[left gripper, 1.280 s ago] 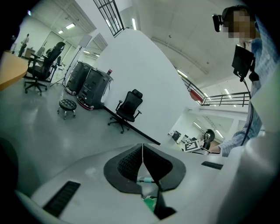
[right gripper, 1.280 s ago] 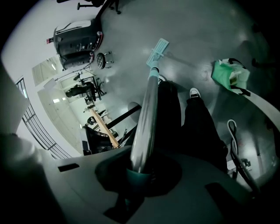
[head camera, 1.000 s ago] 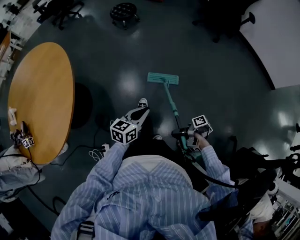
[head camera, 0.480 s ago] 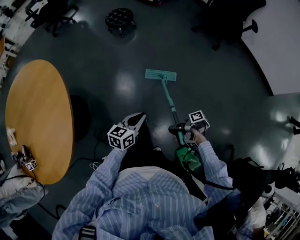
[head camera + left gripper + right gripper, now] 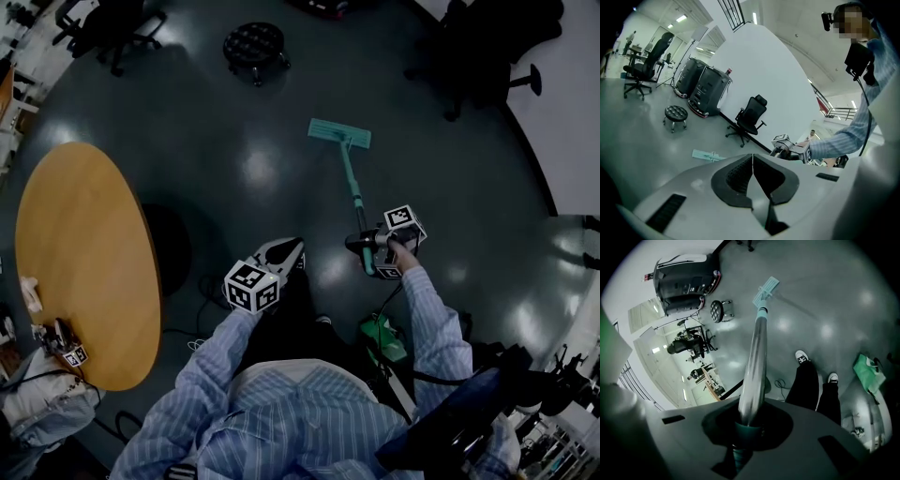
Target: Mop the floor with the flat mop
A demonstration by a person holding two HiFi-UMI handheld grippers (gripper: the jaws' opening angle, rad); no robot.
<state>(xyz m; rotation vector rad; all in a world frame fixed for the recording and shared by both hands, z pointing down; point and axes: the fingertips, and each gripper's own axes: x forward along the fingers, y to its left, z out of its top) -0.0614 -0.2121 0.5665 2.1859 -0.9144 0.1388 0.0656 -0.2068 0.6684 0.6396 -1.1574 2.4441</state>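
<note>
The flat mop's teal head (image 5: 339, 133) lies flat on the dark floor ahead of me. Its handle (image 5: 356, 202) slopes back to my right gripper (image 5: 364, 246), which is shut on the handle near its teal grip. In the right gripper view the metal handle (image 5: 754, 357) runs out from between the jaws to the mop head (image 5: 765, 290). My left gripper (image 5: 286, 251) hovers left of the handle, apart from it, jaws pressed together with nothing in them. The left gripper view shows its tips (image 5: 753, 157) meeting, with the mop head (image 5: 707, 155) beyond.
A round wooden table (image 5: 84, 262) stands at the left, with cables (image 5: 208, 292) on the floor beside it. A black stool (image 5: 254, 40) and office chairs (image 5: 487, 47) stand beyond the mop. A green bag (image 5: 384, 337) lies by my feet. A white wall (image 5: 562, 103) rises on the right.
The mop head has slid forward and a little right across the floor as I stepped forward. The right gripper kept its hold on the handle. The left gripper stayed shut and empty.
</note>
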